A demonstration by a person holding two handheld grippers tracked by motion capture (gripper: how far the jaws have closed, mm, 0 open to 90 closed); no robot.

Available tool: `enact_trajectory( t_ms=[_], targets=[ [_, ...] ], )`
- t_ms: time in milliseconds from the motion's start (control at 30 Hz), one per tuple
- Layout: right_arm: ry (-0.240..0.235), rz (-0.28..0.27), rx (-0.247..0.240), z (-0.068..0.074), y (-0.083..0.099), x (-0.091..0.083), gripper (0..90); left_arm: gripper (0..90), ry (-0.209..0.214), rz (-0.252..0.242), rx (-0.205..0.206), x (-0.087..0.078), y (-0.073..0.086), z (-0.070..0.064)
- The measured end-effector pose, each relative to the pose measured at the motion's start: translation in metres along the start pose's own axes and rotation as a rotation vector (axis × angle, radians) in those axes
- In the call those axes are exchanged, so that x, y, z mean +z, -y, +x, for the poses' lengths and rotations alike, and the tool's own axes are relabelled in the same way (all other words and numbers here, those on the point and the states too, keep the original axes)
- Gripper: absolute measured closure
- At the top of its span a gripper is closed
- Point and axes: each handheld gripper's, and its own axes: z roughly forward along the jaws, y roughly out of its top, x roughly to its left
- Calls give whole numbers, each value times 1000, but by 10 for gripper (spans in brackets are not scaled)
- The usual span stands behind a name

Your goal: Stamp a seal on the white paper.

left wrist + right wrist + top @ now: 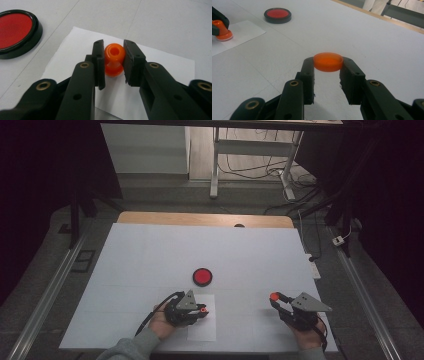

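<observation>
A small orange stamp-like piece (114, 67) with a round knob stands on a white paper sheet (162, 62). My left gripper (114, 47) is shut on its knob, one jaw on each side. In the high view this gripper (201, 310) sits at the near middle of the table over the paper (202, 329). My right gripper (328, 66) is shut on a flat orange round cap (327, 59), held level just above the table. From above, that gripper (276, 298) is at the near right, with the cap (273, 296) at its tips.
A red disc in a black rim (202, 276) lies on the white table cover (150, 255), just beyond the paper; it is also the red disc (15, 30) and the red disc (277, 13). The table's wooden far edge (200, 218) borders a floor with cables.
</observation>
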Motion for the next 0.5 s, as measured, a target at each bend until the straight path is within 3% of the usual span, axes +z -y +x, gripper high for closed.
enact_trajectory(
  t_ms=[500],
  targets=[
    [-3,-2,3,0,0,1,645,728,-3,-5,3,0,1,0]
  ],
)
